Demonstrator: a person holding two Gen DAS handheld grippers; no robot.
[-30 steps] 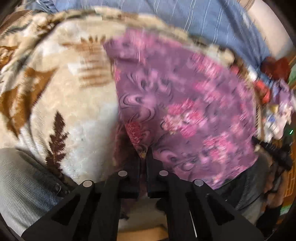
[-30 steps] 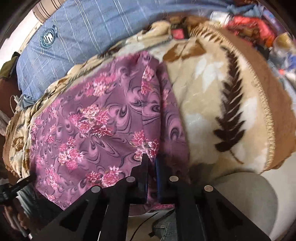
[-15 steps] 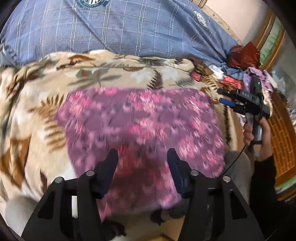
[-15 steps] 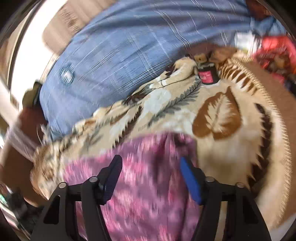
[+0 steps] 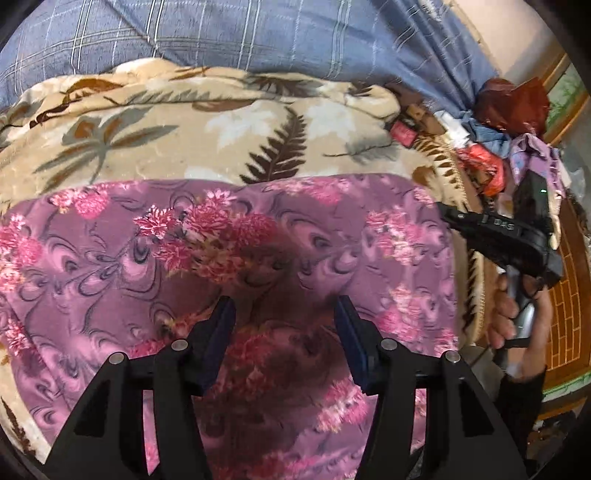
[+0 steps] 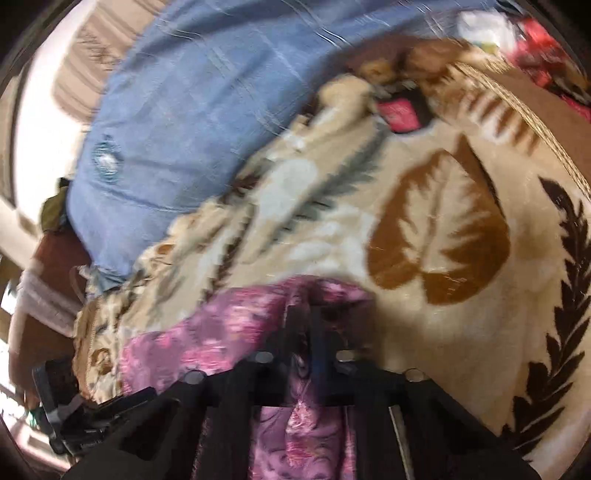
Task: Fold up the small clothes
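A purple garment with pink flowers (image 5: 332,251) lies spread flat on a beige leaf-patterned blanket (image 5: 229,133). My left gripper (image 5: 284,314) hovers open over the garment's near middle, with nothing between its fingers. At the cloth's far right corner, a hand holds my right gripper (image 5: 445,216). In the right wrist view, the right gripper (image 6: 300,314) is shut on a bunched fold of the purple garment (image 6: 207,332), and cloth runs back between its fingers. The picture there is blurred.
A blue checked bedcover (image 5: 258,33) lies beyond the blanket. A heap of mixed clothes (image 5: 513,114) sits at the far right, with a small pink-labelled object (image 5: 402,133) beside it. Wooden furniture (image 5: 565,302) stands to the right.
A second ago both grippers were shut on the garment's near edge. Both opened and let it go. The left now stands open over the middle; the right moved to the far corner and shut on cloth.
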